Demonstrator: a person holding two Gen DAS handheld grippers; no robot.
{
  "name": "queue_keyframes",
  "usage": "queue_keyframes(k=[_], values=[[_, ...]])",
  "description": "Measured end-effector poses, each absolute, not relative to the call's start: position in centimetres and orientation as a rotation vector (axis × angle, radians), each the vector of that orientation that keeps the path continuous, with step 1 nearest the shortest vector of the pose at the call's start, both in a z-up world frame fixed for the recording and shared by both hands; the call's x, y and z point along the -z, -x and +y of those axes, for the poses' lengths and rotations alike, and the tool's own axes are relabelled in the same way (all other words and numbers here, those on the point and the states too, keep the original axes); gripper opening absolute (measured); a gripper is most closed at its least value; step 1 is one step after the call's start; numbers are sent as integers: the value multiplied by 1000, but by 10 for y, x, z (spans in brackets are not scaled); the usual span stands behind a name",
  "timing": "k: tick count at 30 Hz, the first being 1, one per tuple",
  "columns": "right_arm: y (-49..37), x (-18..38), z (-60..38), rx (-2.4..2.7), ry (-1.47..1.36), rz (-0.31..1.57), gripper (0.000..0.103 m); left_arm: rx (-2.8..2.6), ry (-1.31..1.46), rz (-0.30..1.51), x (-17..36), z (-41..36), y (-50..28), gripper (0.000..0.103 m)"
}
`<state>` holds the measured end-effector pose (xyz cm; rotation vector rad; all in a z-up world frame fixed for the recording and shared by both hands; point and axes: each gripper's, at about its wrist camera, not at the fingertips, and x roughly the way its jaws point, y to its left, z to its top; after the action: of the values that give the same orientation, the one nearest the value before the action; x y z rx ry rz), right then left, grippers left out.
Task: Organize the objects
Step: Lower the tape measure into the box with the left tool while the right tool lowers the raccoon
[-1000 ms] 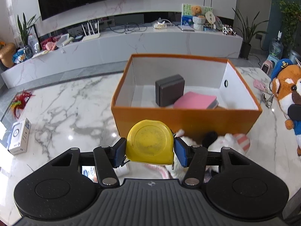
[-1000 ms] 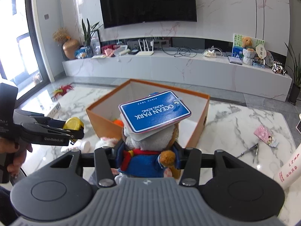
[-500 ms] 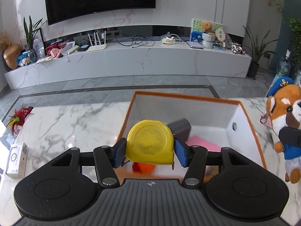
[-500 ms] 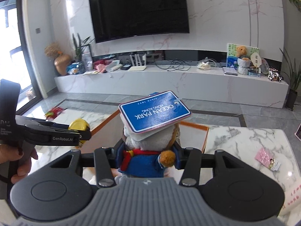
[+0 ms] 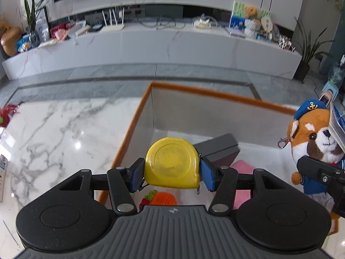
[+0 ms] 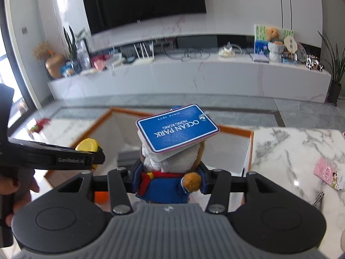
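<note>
While the left wrist view looked down over the orange-rimmed box [image 5: 138,116], the left gripper [image 5: 172,173] was clamped on a yellow tape measure [image 5: 172,164], its blue pads [image 5: 137,174] pressing both sides of the round case. The tape measure hung above the near left part of the box's white interior. Below it in the box lay an orange knitted toy [image 5: 163,198], a dark grey block [image 5: 220,151] leaning further back, and a pink pad [image 5: 242,168] partly hidden behind the gripper. At the right edge of this view a plush animal in a blue sailor cap [image 5: 312,138] was held up by the right gripper's dark finger, over the right side of the box. The marble tabletop [image 5: 54,133] spread to the left of the box.

From the right wrist view, the right gripper [image 6: 170,179] was closed tight on the plush animal's [image 6: 172,172] blue-clad body, seen from behind, with a blue "OCEAN PARK" tag [image 6: 177,127] lying across its head. The toy hung over the box [image 6: 237,129]. On the left, a hand [image 6: 19,185] held the left gripper [image 6: 94,157] with the tape measure [image 6: 87,145] showing at its tip above the box's left part. A pink packet [image 6: 327,172] lay on the marble [image 6: 291,151] to the right.
</note>
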<state>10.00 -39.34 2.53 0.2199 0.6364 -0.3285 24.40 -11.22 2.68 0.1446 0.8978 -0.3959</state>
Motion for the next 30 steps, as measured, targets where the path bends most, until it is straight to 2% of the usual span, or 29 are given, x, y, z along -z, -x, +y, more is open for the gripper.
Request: queue_keyframes(k=[6, 8, 30], values=[[-118, -6, -399, 335, -192, 699, 51, 393, -160, 932, -13, -117, -256, 60], [-122, -2, -402, 348, -181, 716, 51, 384, -185, 922, -13, -120, -258, 40], [-141, 24, -401, 359, -156, 843, 51, 387, -196, 987, 4, -134, -265, 39]])
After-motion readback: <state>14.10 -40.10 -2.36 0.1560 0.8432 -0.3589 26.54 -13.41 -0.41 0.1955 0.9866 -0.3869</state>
